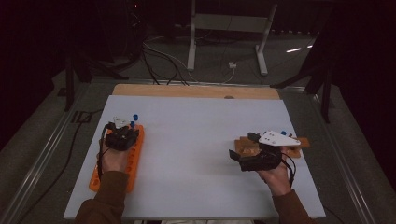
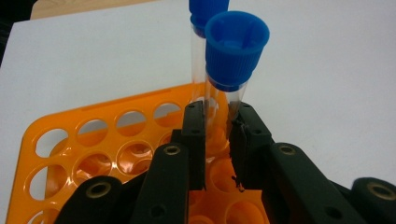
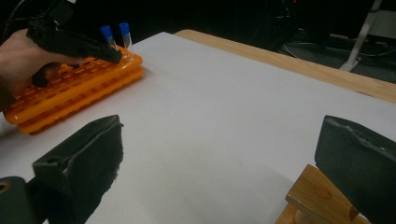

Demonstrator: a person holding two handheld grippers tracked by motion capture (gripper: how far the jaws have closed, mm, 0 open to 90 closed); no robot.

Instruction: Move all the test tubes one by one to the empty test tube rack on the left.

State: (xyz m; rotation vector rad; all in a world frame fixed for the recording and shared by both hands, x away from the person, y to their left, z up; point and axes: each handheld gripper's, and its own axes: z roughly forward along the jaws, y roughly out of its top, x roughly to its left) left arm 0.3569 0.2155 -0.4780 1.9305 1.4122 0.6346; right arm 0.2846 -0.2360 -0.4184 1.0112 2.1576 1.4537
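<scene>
Blue-capped tube (image 2: 224, 84) upright in far end of orange rack (image 2: 93, 140) at table's left, pinched by left gripper (image 2: 217, 140), second capped tube (image 2: 205, 14) just behind, right gripper (image 3: 219, 154) spread wide beside wooden block (image 3: 317, 196).

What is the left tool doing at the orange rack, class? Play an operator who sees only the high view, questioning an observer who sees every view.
Observer: The left tool is shut on a clear tube with a blue cap, which stands upright in the orange rack.
Operator: Are the holes beside it filled?
Observer: No. In the left gripper view, the holes next to the tool are empty.
Operator: And the right tool?
Observer: The right tool is wide open with nothing between its jaws. A wooden block sits by one jaw.
</scene>
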